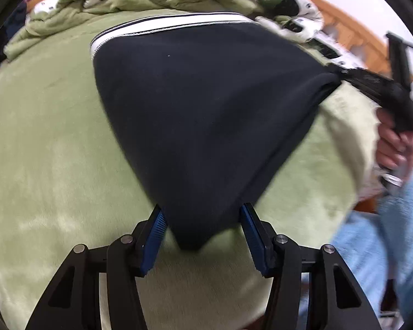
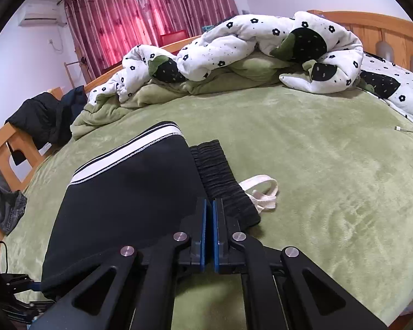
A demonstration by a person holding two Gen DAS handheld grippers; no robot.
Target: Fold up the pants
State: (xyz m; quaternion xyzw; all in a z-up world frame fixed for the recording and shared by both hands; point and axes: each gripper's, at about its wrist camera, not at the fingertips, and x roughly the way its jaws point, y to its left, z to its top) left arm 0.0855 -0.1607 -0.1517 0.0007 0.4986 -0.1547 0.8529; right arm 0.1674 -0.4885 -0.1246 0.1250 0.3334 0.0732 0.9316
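Dark navy pants [image 1: 201, 115] with a white side stripe [image 1: 162, 26] lie folded on the green bed cover [image 1: 41, 148]. In the left wrist view my left gripper [image 1: 201, 217] stands open, its blue pads [image 1: 155, 236] either side of a fold corner that hangs between them. My right gripper [image 1: 336, 75] pinches the pants' other corner at the right. In the right wrist view my right gripper [image 2: 209, 206] is shut on the pants [image 2: 129, 198] by the ribbed black waistband [image 2: 220, 181], with a white drawstring [image 2: 261, 192] beside it.
A rumpled white floral duvet [image 2: 234, 44] and green blanket [image 2: 162, 90] lie along the far side of the bed. A wooden headboard [image 2: 371, 24] is at right. Dark clothes hang on a wooden frame [image 2: 41, 118] at left. Red curtains [image 2: 151, 8] hang behind.
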